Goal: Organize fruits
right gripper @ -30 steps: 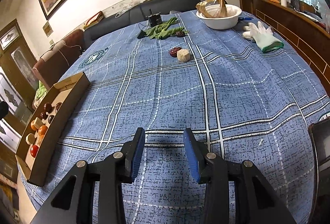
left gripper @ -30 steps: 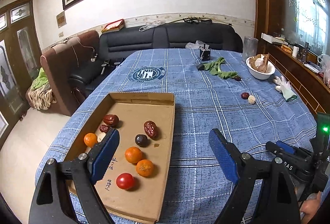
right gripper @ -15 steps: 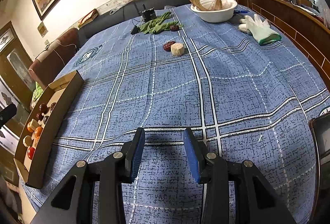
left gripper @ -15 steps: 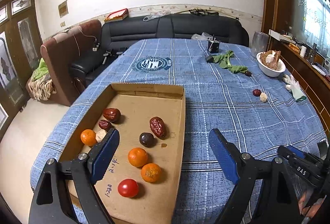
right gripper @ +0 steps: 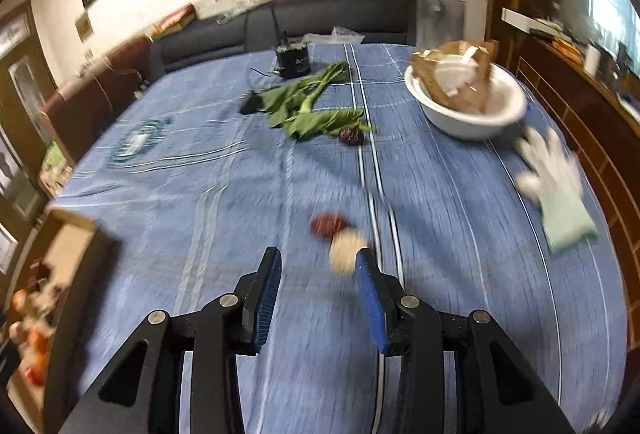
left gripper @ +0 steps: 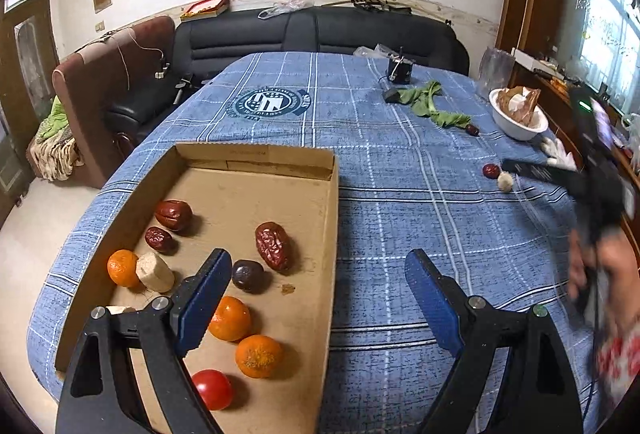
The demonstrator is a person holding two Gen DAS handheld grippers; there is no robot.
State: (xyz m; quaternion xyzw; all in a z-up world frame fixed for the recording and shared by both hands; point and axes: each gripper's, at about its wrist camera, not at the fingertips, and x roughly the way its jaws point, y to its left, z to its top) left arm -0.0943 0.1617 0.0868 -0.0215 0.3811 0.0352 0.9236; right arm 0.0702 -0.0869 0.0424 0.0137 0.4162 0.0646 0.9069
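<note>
Fruits mostly sit in the cardboard tray (left gripper: 256, 162); your right hand-held gripper (right gripper: 318, 288), jaws now wider and empty, has closed in on the red date (right gripper: 326, 225) and pale piece (right gripper: 345, 252); left hand-held gripper (left gripper: 318, 294) gapes empty over the surface (left gripper: 400, 194)

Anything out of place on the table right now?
Yes. A red date and a pale chunk lie loose on the tablecloth, outside the cardboard tray. Another date sits beside the greens.
</note>
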